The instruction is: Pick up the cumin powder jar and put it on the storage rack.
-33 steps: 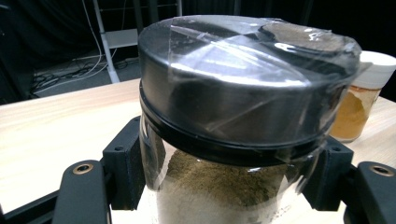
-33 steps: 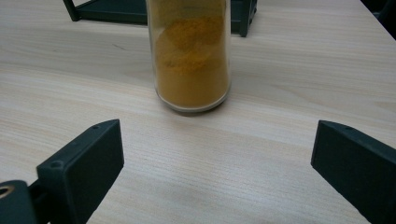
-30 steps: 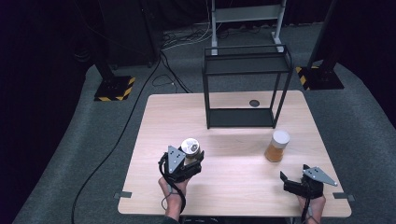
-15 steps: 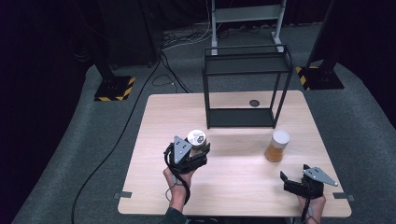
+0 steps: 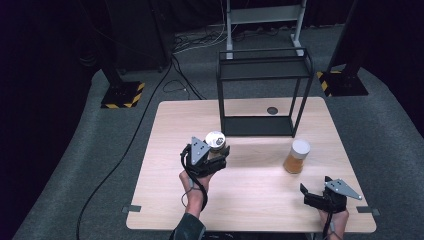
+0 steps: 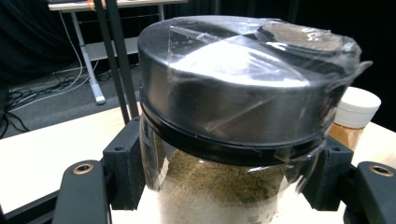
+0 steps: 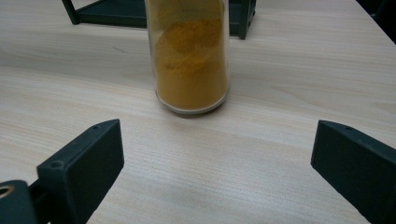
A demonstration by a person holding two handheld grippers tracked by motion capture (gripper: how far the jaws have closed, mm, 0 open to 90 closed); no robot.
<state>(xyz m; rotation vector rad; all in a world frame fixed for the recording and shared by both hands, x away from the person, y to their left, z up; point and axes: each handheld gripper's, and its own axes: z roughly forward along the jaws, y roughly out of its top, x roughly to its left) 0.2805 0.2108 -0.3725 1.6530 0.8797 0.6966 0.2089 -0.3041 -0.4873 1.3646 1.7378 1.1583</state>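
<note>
Between the two black jaws of our left gripper (image 5: pixel 214 156) sat a glass jar with a silver lid (image 5: pixel 215 141), clamped from both sides just under the lid's black rim. From the left gripper view the jar (image 6: pixel 243 130) stood upright, its metal cap wrapped in clear, wrinkled film and its body filled with a grey-brown powder. From above, we held it over the left-centre of the wooden table (image 5: pixel 165 175), in front of the black wire rack (image 5: pixel 264 95) and apart from it.

Our right gripper (image 5: pixel 312 196) rested near the table's front right corner, its jaws spread wide with nothing between them. Just ahead of it, well clear of both jaw tips, stood a second jar with a white cap (image 5: pixel 298 156). In the right gripper view that jar (image 7: pixel 190 56) showed orange-yellow powder through clear glass and stood upright on the wood, centred between the open jaws but farther off; the foot of the rack (image 7: pixel 140 16) lay behind it.

We could read no brand, label or writing on either jar: the silver lid was plain under its film, the white cap was blank, and the glass sides carried no print that we could make out. A small dark round disc (image 5: pixel 272 110) lay on the tabletop behind the rack's base; it bore no marking that we could tell.
</note>
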